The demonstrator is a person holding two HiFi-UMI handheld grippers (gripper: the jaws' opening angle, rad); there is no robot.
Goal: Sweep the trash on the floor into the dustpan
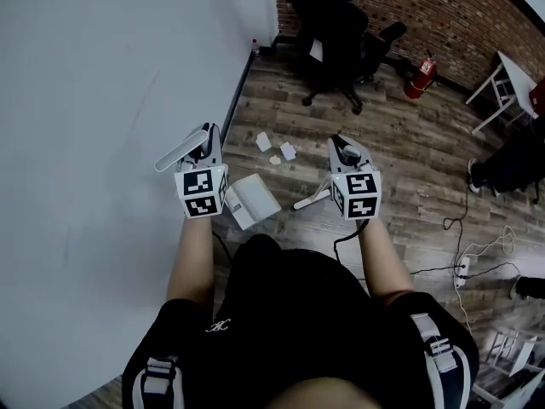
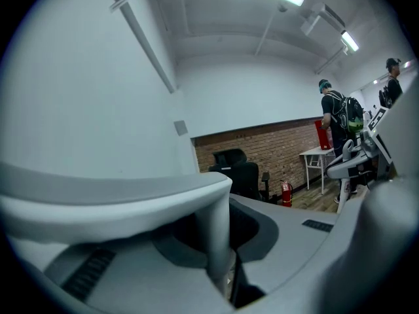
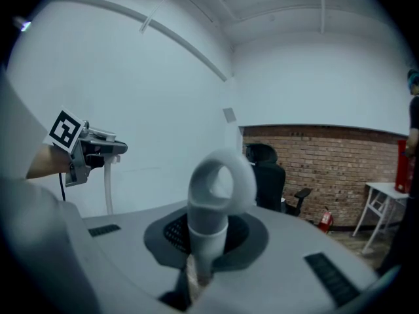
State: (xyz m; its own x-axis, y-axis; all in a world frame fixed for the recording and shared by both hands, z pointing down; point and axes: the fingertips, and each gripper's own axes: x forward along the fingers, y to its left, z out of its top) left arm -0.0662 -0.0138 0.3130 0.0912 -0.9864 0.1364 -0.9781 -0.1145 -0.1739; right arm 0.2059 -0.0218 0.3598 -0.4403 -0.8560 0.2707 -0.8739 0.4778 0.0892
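Several small scraps of paper trash (image 1: 277, 149) lie on the wooden floor ahead of me. A white dustpan (image 1: 249, 201) rests on the floor below my left gripper (image 1: 204, 141), which is shut on its long pale handle (image 2: 131, 195). My right gripper (image 1: 344, 153) is shut on the broom's handle, whose looped end (image 3: 219, 182) stands up between the jaws. The white broom head (image 1: 310, 201) reaches down-left toward the dustpan. The trash lies beyond both tools, apart from them. The left gripper (image 3: 82, 150) also shows in the right gripper view.
A white wall (image 1: 102, 100) runs along the left. A black office chair (image 1: 336, 32) stands just past the trash. A red fire extinguisher (image 1: 421, 75) leans by the brick wall, near a white table (image 1: 511, 88). Cables and a power strip (image 1: 464, 271) lie at right. People (image 2: 337, 120) stand far off.
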